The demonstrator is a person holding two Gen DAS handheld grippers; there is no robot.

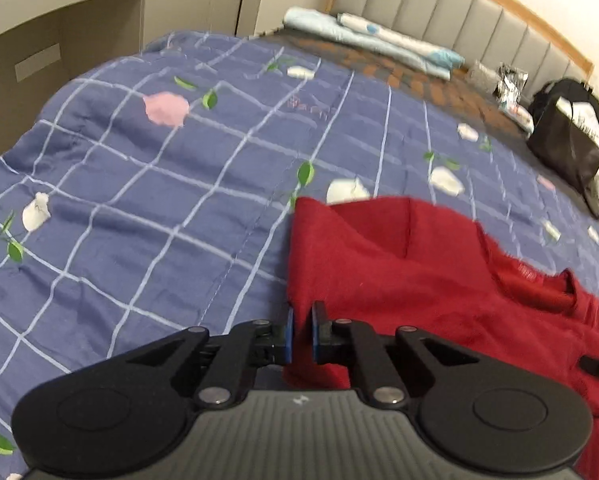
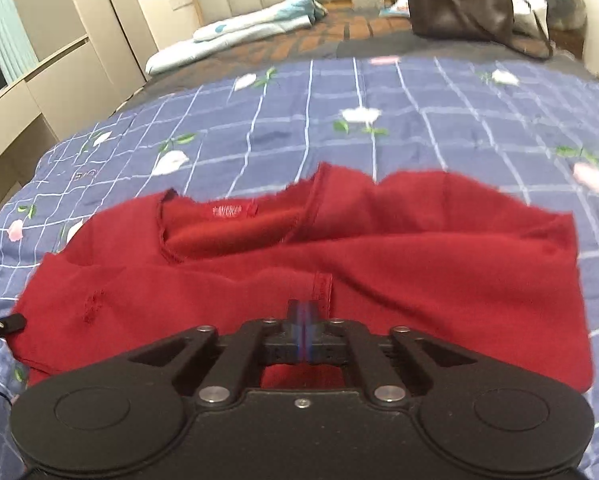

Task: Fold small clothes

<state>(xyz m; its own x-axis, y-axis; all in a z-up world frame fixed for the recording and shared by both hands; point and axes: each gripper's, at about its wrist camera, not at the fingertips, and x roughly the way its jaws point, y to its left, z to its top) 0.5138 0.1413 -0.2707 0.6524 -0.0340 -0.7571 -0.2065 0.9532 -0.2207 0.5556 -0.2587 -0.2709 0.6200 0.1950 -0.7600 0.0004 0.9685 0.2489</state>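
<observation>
A dark red garment (image 1: 419, 280) lies crumpled on a blue checked quilt (image 1: 159, 200) with flower prints. My left gripper (image 1: 302, 320) sits at the garment's left edge, its blue pads nearly together with red cloth pinched between them. In the right wrist view the same red garment (image 2: 379, 260) spreads across the quilt (image 2: 419, 120), neck opening and label facing up at the left. My right gripper (image 2: 306, 312) is over the garment's near part, beside a stitched hem (image 2: 323, 288). Its blurred pads are close together on the fabric.
A folded light blue blanket (image 1: 371, 40) (image 2: 239, 32) lies by the padded headboard (image 1: 459, 8). A black bag (image 1: 567, 140) (image 2: 459, 4) stands at the far right of the bed. Pale cupboards (image 1: 59, 40) line the left side. A black strap (image 2: 3, 324) lies at the garment's left edge.
</observation>
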